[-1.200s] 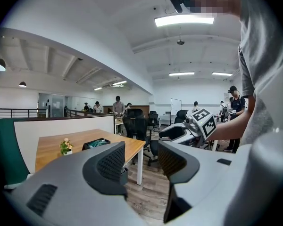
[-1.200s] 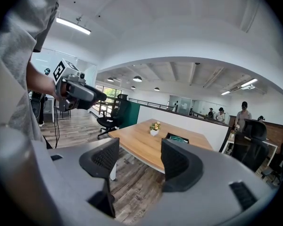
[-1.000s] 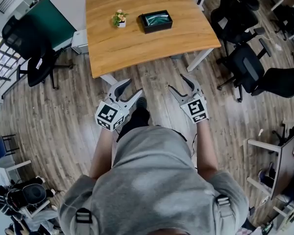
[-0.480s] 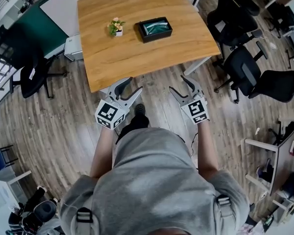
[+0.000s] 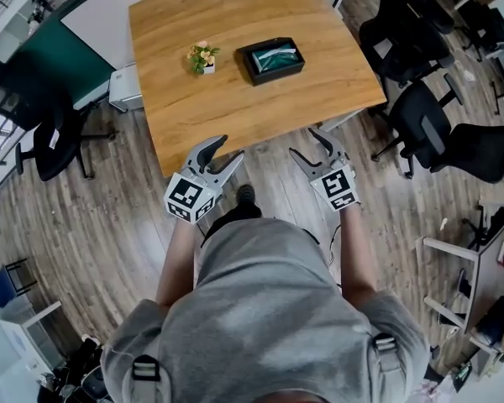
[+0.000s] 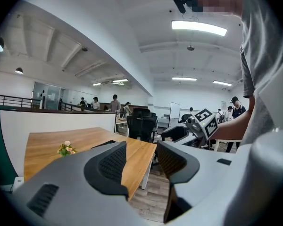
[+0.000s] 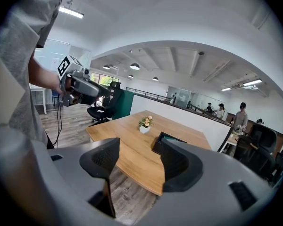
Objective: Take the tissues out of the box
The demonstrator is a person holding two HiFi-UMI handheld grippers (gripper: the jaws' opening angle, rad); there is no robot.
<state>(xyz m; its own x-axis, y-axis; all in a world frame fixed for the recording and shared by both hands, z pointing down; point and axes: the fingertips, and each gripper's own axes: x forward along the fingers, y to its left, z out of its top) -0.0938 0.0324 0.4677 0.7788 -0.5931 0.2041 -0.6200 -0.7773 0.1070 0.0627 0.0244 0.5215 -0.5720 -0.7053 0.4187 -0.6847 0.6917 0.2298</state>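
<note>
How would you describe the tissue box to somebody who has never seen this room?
Find the big wooden table. Two things stand on it: a flower pot and, right of it in the head view, the box. It is black, low, rectangular and open on top.

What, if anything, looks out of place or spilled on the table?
Nothing stands out. The black rectangular tissue box and the small white flower pot sit upright on the light wooden table, nothing spilled.
</note>
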